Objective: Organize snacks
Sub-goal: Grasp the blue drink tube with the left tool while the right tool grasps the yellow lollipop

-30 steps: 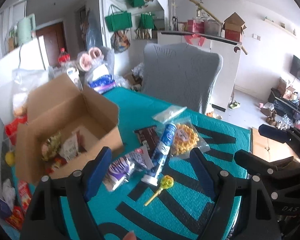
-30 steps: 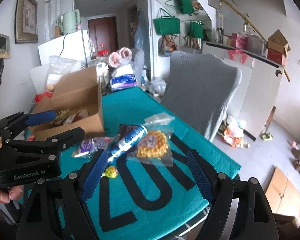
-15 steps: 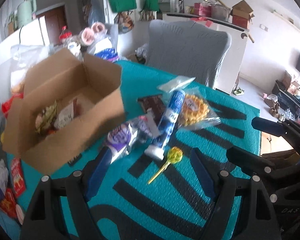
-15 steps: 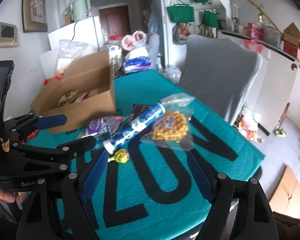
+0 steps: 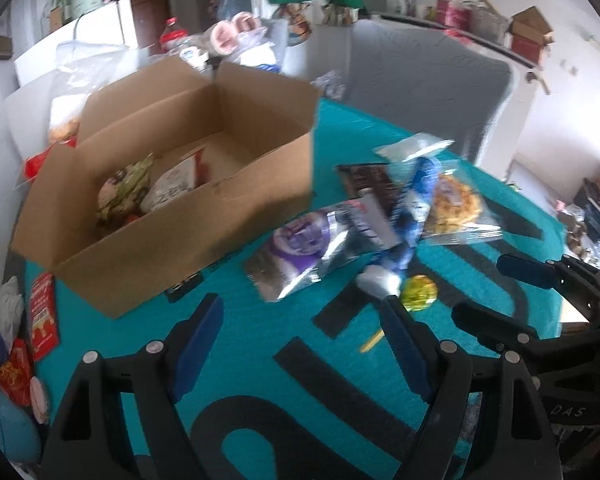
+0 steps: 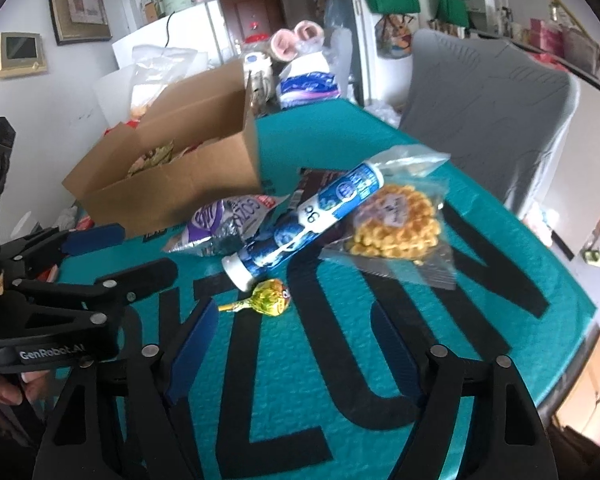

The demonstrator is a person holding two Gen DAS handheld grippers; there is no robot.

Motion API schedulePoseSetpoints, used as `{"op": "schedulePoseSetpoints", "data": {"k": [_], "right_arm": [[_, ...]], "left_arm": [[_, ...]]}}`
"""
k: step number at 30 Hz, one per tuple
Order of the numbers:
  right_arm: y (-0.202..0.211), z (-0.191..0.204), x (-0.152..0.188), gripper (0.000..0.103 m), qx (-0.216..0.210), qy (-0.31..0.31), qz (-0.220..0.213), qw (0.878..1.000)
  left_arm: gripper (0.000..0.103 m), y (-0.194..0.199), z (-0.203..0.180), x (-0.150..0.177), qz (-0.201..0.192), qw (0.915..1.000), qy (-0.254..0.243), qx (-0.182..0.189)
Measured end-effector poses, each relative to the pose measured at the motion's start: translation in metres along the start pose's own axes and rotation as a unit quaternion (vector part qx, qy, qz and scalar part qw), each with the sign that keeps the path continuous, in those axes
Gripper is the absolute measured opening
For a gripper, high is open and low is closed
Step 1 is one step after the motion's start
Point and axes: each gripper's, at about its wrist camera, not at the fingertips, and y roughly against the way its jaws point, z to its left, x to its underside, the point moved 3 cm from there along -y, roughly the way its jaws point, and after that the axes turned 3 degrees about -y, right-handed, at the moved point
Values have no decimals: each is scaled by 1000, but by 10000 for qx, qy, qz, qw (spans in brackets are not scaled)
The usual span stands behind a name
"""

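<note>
Here, left gripper (image 5: pixel 300 336): released, empty.
Right gripper (image 6: pixel 296 338): jaws just closing, nothing between.
Lollipop (image 6: pixel 270 298): on teal worktop (image 6: pixel 500 320), touching blue tube (image 6: pixel 308 220).
Cardboard box (image 5: pixel 180 216): open, snacks inside.

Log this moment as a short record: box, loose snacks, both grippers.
box: cardboard box open, packets inside
loose snacks: blue tube, waffle bag, purple packet, dark packet, lollipop, all on the teal cloth
left gripper: open, empty
right gripper: open, empty, jaws just closed a little, lollipop just ahead
</note>
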Motion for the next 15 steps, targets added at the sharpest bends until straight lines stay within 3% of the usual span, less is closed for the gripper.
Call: {"op": "schedulePoseSetpoints", "data": {"k": [9, 15], "right_arm": [[-41, 4, 2, 54, -341, -96, 422, 9985], [-51, 7, -2, 53, -426, -125, 403, 9982]], "left_arm": [[81, -11, 20, 8, 134, 9993, 353, 22], [81, -16, 24, 12, 227, 9988, 434, 30]]}}
